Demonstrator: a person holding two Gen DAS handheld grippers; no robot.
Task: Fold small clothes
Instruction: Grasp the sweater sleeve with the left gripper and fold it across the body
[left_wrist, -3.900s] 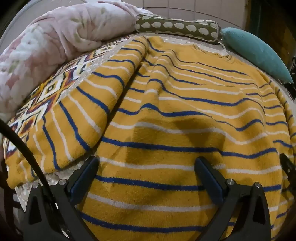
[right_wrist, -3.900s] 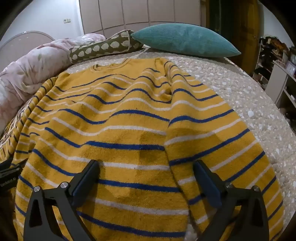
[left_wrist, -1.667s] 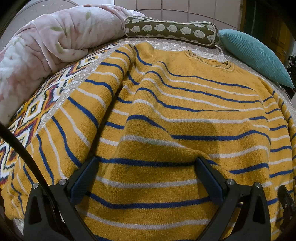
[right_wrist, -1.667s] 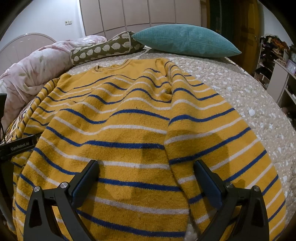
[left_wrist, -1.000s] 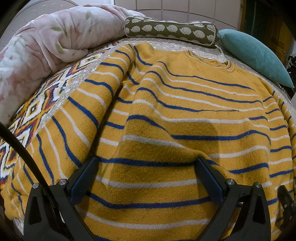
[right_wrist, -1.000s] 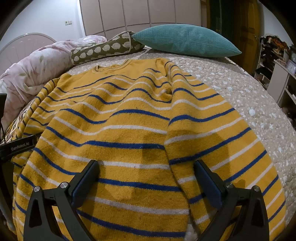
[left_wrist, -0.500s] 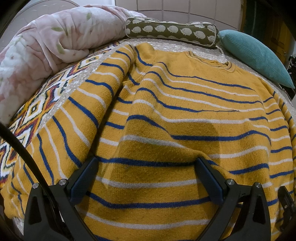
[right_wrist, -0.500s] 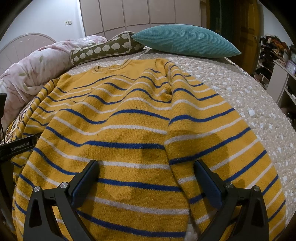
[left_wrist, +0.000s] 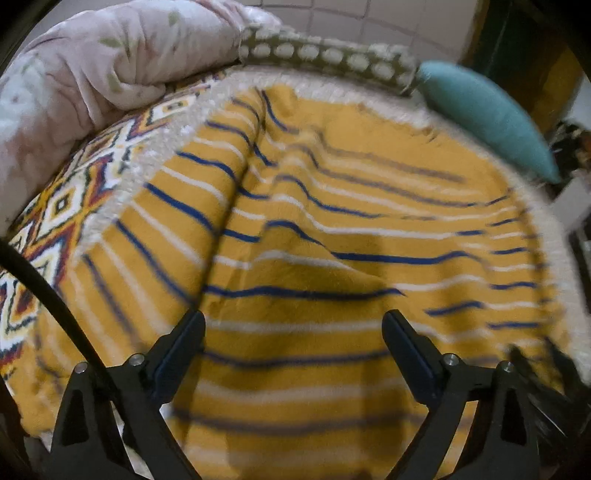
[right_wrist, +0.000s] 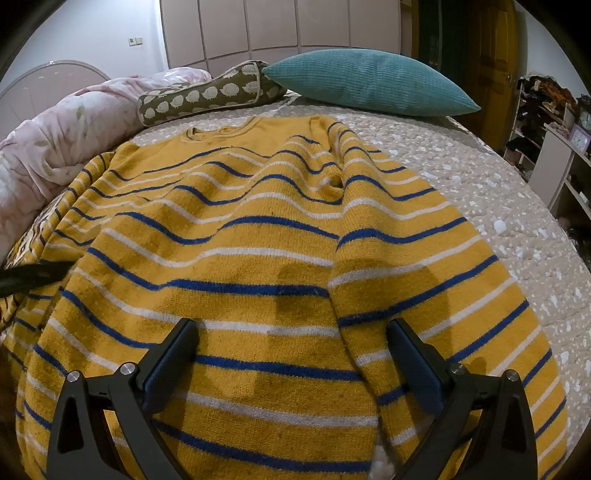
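Observation:
A yellow sweater (right_wrist: 258, 240) with blue and white stripes lies spread on the bed, collar toward the pillows, sleeves lying along its sides. It also fills the left wrist view (left_wrist: 314, 258), which is motion-blurred. My left gripper (left_wrist: 293, 328) is open and empty, just above the sweater's lower left part near the left sleeve (left_wrist: 155, 229). My right gripper (right_wrist: 291, 336) is open and empty, above the lower body beside the right sleeve (right_wrist: 424, 280).
A beige speckled bedspread (right_wrist: 498, 192) covers the bed. A teal pillow (right_wrist: 369, 81), an olive patterned bolster (right_wrist: 207, 96) and a pink floral duvet (right_wrist: 55, 136) lie at the head and left. A patterned blanket (left_wrist: 62, 199) lies left. Shelves (right_wrist: 554, 140) stand at right.
The left gripper has shifted, its view now blurred and turned slightly to the right. The right gripper and the sweater have barely moved.

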